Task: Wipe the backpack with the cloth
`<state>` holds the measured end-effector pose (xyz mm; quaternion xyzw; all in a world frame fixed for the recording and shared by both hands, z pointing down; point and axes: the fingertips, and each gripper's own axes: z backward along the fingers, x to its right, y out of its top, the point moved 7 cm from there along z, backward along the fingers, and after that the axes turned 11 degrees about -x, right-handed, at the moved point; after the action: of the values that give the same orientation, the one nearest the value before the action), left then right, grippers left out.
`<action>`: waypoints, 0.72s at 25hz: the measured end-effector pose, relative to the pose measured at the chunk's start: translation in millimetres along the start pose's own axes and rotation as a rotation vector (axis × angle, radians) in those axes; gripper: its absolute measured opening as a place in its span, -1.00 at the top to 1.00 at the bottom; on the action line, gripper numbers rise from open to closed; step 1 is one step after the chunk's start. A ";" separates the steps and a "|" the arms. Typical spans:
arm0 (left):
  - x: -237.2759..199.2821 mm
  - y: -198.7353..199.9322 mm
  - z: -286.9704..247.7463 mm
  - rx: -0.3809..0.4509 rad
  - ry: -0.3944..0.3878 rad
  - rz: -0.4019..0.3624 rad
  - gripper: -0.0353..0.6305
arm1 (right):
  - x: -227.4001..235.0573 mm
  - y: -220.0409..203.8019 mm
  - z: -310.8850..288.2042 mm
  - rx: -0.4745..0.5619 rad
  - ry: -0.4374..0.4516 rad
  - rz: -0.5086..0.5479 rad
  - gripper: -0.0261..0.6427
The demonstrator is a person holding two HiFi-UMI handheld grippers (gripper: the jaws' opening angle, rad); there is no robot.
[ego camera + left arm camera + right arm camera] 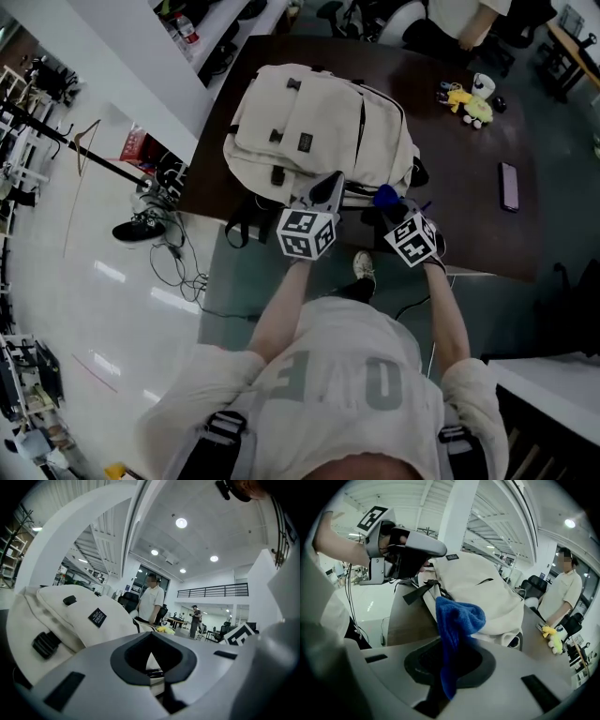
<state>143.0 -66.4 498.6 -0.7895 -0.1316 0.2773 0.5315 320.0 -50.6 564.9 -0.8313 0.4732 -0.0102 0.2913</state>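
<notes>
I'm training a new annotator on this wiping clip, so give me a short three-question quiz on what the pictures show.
1. True or false: the blue cloth is clamped in the left gripper.
2. What does the cream backpack rest on? A) the floor B) the dark table C) a chair
3. Fill in: the soft toy at the table's far side is ____.
Key: 1 false, it hangs from the right gripper, whose jaws are shut on it; 2 B; 3 yellow.
</notes>
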 end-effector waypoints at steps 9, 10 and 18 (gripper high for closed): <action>-12.4 18.0 14.0 0.033 0.022 -0.042 0.88 | 17.4 1.8 16.8 0.057 -0.023 -0.062 0.81; -14.6 22.9 13.9 0.038 0.027 -0.047 0.88 | 27.5 3.6 23.0 0.079 -0.043 -0.075 0.81; -48.0 80.3 -14.2 0.112 0.116 -0.082 0.88 | 142.9 63.3 48.4 0.278 -0.148 -0.004 0.81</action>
<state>105.3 -133.5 443.6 -0.7672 -0.1171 0.2161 0.5925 363.6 -165.0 456.4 -0.7824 0.4427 -0.0151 0.4377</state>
